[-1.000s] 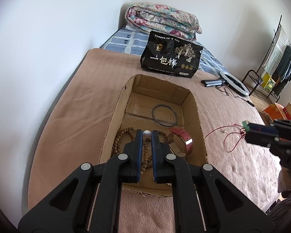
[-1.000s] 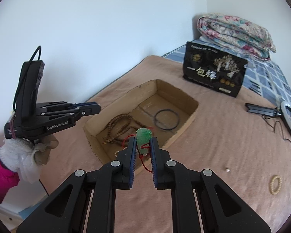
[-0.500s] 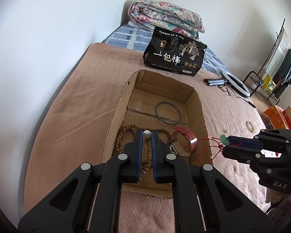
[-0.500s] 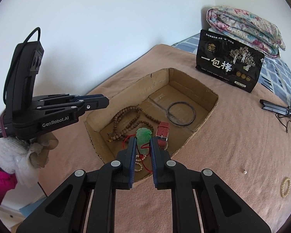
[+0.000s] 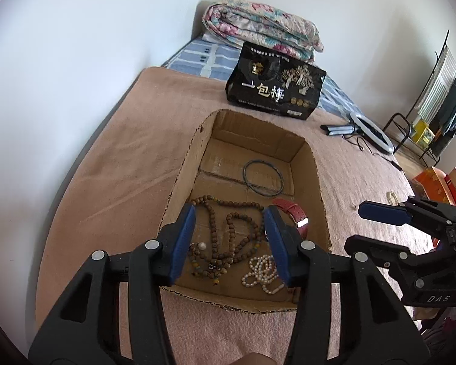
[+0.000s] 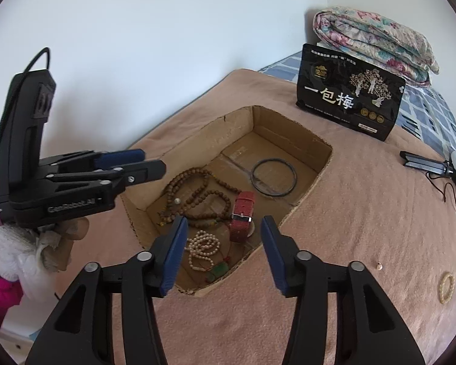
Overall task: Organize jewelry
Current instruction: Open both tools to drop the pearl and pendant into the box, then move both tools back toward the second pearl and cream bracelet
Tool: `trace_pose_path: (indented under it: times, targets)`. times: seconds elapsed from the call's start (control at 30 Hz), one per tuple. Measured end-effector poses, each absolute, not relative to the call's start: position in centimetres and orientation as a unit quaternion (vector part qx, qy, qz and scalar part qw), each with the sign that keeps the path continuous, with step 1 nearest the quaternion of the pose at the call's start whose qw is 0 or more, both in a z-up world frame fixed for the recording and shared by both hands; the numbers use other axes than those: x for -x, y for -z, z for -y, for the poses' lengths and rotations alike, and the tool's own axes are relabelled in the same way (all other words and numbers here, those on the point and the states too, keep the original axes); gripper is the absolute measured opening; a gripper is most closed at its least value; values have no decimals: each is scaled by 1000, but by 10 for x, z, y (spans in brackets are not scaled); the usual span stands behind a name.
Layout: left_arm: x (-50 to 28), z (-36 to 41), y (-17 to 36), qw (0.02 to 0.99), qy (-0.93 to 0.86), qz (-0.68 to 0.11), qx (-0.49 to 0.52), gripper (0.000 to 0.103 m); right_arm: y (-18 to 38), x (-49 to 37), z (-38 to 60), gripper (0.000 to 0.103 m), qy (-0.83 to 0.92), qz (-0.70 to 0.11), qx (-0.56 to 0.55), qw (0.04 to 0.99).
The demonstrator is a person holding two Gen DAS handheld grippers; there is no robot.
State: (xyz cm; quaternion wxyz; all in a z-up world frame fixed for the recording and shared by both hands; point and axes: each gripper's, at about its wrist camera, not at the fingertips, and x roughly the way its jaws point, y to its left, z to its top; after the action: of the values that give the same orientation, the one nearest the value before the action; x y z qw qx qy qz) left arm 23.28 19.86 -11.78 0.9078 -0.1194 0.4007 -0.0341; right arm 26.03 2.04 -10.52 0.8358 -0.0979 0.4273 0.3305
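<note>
A cardboard box [image 5: 316, 164] [image 6: 322, 152] lies on the pink bed cover. In it are brown bead strands [image 5: 228, 231] [image 6: 197, 194], a white pearl [image 5: 202, 245] [image 6: 177, 201], a pearl strand [image 5: 260, 270] [image 6: 202, 248], a red watch [image 5: 293, 213] [image 6: 243, 213], a dark bangle [image 5: 263, 177] [image 6: 273, 177] and a green pendant on red cord [image 6: 218, 271]. My left gripper [image 5: 229, 234] [image 6: 133, 164] is open and empty over the box's near end. My right gripper [image 6: 223, 246] [image 5: 380, 213] is open and empty above the box's near corner.
A small bead bracelet [image 6: 446, 284] [image 5: 391, 196] and a tiny bead [image 6: 379, 264] lie on the cover right of the box. A black printed bag [image 5: 275, 89] [image 6: 349, 100], a folded quilt [image 5: 261, 33] and a ring light [image 5: 371, 132] are behind.
Both grippers opened. The left let the white pearl drop onto the brown beads. The right let the green pendant drop into the box's near corner.
</note>
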Motion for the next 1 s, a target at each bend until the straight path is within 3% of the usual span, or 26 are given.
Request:
trace_pose_path:
  times: [0.2, 1.0]
  targets:
    - [-232, -198, 117, 908, 34, -400, 118, 48, 103, -262, -15, 63, -319, -424, 97, 842]
    - [-228, -140, 91, 921, 71, -374, 90, 48, 75, -271, 57, 71, -273, -401, 83, 871]
